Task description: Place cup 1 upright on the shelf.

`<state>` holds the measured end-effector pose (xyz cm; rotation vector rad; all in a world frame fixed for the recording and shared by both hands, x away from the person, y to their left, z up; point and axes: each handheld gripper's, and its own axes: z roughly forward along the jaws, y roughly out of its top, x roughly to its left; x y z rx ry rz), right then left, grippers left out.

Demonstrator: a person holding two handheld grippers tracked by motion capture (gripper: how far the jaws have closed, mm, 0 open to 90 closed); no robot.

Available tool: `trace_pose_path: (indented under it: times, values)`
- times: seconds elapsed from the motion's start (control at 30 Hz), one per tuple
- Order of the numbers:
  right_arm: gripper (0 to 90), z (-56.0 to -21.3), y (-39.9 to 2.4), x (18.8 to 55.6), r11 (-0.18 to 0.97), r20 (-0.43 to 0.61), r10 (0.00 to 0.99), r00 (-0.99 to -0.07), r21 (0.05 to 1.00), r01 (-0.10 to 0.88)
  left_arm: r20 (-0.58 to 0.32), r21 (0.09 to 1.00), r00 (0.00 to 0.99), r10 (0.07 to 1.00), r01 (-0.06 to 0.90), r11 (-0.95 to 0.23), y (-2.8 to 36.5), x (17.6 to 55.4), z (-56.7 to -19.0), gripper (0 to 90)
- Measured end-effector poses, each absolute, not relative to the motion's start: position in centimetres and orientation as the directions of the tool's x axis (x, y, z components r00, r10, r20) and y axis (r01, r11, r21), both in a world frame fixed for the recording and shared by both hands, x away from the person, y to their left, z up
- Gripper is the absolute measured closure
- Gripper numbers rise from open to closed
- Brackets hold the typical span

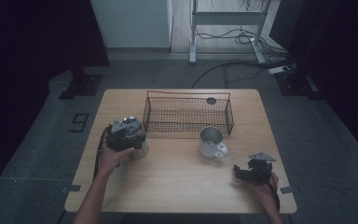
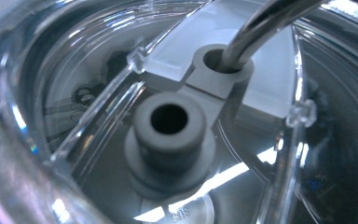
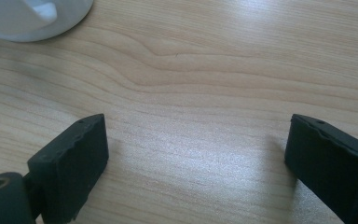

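Observation:
At the table's left, a hand holds my left gripper [image 1: 127, 134] down over a clear cup [image 1: 141, 150], and its body hides its jaws. The left gripper view looks from very close onto the cup's clear lid [image 2: 88, 98], with a grey rubber plug [image 2: 168, 128] and a metal straw [image 2: 261, 28] passing through a grey ring. My right gripper [image 1: 238, 171] rests low at the table's front right. Its jaws [image 3: 196, 158] stand wide apart over bare wood with nothing between them. A white mug [image 1: 211, 142] stands left of and beyond it, and its base [image 3: 32, 18] shows in the right gripper view.
A black wire basket [image 1: 186, 114] stands at the back middle of the wooden table [image 1: 182, 186], just behind the mug. A small dark disc [image 1: 211, 100] lies behind the basket. Cables and stand feet lie on the floor beyond the table.

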<state>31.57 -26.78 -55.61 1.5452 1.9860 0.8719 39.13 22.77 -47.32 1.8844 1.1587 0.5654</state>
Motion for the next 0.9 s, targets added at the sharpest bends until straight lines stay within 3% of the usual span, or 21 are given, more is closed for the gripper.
trace_pose_path:
  times: [0.9]
  values:
    - [6.0, -55.6, -26.78, 31.57, 0.162, 0.015, 0.968, -0.252, 0.728, 0.666, -0.033, 0.828, 0.496, 0.868, 0.5, -0.255, 22.84, 38.77, -47.05, 3.7]
